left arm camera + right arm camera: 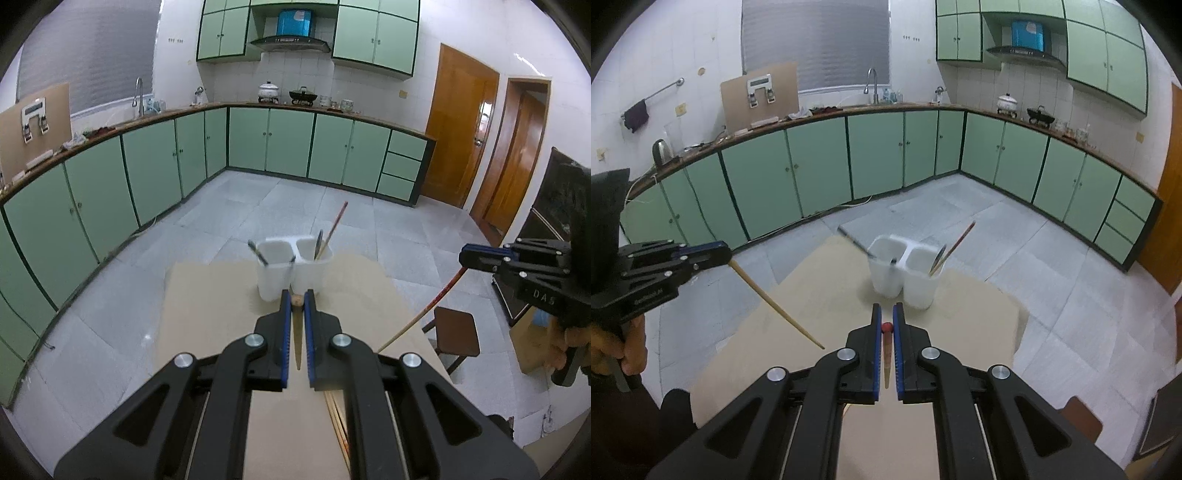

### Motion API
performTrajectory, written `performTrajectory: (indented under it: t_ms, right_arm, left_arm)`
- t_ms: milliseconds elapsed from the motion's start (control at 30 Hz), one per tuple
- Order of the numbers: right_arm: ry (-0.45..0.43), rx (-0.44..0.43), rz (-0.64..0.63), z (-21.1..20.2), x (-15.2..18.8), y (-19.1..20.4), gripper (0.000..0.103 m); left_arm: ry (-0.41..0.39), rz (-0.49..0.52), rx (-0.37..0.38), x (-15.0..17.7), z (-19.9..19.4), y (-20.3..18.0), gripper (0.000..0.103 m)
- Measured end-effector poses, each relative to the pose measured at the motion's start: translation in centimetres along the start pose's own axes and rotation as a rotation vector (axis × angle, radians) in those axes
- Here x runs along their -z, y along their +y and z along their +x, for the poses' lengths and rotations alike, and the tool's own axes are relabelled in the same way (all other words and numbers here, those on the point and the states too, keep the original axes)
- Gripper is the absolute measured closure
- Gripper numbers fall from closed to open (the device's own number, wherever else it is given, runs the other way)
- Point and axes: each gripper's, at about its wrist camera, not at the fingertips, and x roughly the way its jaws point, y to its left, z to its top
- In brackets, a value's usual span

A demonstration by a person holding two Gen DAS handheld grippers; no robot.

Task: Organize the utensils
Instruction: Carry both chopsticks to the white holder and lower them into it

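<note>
- Straight ahead of both pairs of fingers, near the far edge of the table [979, 317], stands the white holder [905, 273] with two side-by-side cups.
- Left fingers [297, 300] are clamped on one plain wooden chopstick [297, 332], its long axis running along the fingers.
- Right fingers [886, 314] are clamped on one red-tipped chopstick [887, 350], lying the same way.
- Each hand looks about equally near the holder.
- Count: two cups; two dark-handled utensils in the left cup; a chopstick and a spoon-like piece in the right, blurred.
</note>
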Motion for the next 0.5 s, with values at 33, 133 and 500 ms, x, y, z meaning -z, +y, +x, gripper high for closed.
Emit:
performTrajectory:
  t_ms: [33, 133, 500]
  right_arm:
    - [-0.002, 0.004, 0.0, 0.0, -0.6, -0.1, 0.097]
    - [-0.004, 0.019, 0.001, 0.1, -2.8, -0.8, 0.097]
    - [-0.06, 0.059, 0.013, 1.5, -10.8, -2.7, 0.097]
  left_arm:
    - [-0.005, 0.003, 0.001, -0.7, 0.0, 0.0, 0.097]
    - [-0.028, 0.009, -0.006, -3.1, 0.2, 0.0, 0.097]
    - [-0.105, -0.004, -0.041, -10.8, 2.8, 0.3, 0.097]
